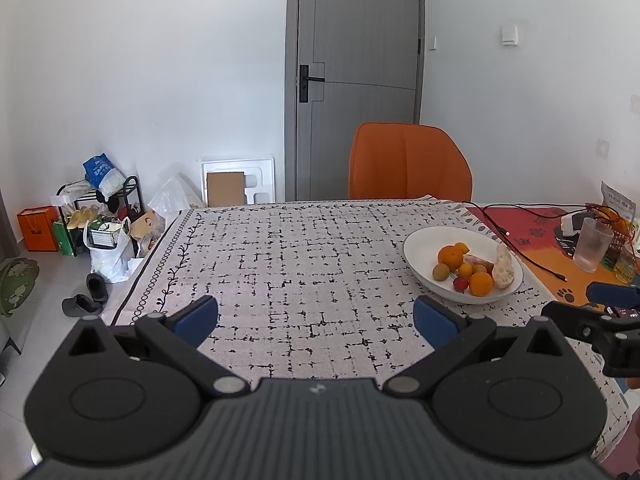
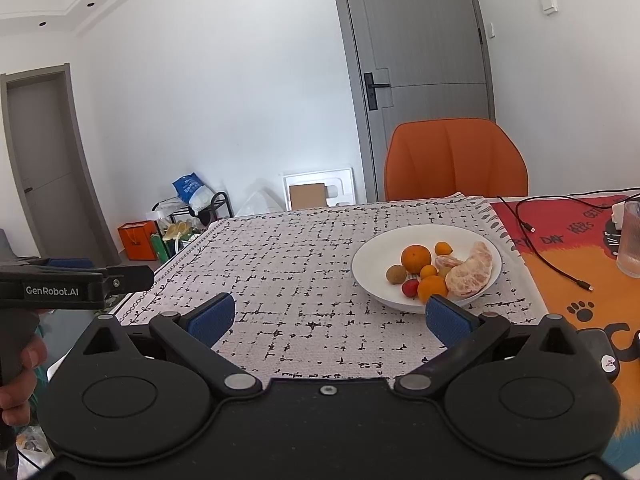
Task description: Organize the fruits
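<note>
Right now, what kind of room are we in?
Probably a home dining room: a table with a patterned cloth, a white bowl of fruit, an orange chair, and a shoe rack by the wall.

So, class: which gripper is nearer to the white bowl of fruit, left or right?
The right. The right gripper hangs open just short of the white bowl, its right pad by the near rim. The left gripper, also open, sits farther to the bowl's left.

Glass (image 2: pixel 631 238) cut by frame edge
</note>
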Motion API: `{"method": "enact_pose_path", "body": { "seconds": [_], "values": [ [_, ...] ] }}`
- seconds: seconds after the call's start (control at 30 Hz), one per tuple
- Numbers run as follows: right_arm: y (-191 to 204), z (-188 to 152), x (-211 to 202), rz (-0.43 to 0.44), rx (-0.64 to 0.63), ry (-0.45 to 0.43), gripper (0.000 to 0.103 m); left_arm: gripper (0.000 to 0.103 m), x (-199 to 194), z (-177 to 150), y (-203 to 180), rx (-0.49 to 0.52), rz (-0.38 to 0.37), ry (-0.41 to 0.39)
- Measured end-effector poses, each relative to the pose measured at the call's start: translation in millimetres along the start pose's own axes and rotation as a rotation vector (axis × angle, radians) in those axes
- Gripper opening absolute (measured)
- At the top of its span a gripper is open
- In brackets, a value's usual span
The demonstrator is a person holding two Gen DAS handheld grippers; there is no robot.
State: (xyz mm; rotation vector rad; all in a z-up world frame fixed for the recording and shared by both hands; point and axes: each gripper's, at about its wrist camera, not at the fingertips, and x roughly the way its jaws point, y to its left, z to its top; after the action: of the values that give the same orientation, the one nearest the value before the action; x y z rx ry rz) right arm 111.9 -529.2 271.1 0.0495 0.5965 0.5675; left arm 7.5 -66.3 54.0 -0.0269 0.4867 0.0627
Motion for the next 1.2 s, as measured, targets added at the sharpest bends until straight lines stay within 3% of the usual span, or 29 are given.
{"method": "enact_pose_path", "body": {
  "seconds": [1.2],
  "values": [
    [-1.7,-0.2,1.2,-0.008,0.000,0.000,0.103,0.103,-1.6,0.3,0.7,0.005,0.005,-0.002]
  ]
}}
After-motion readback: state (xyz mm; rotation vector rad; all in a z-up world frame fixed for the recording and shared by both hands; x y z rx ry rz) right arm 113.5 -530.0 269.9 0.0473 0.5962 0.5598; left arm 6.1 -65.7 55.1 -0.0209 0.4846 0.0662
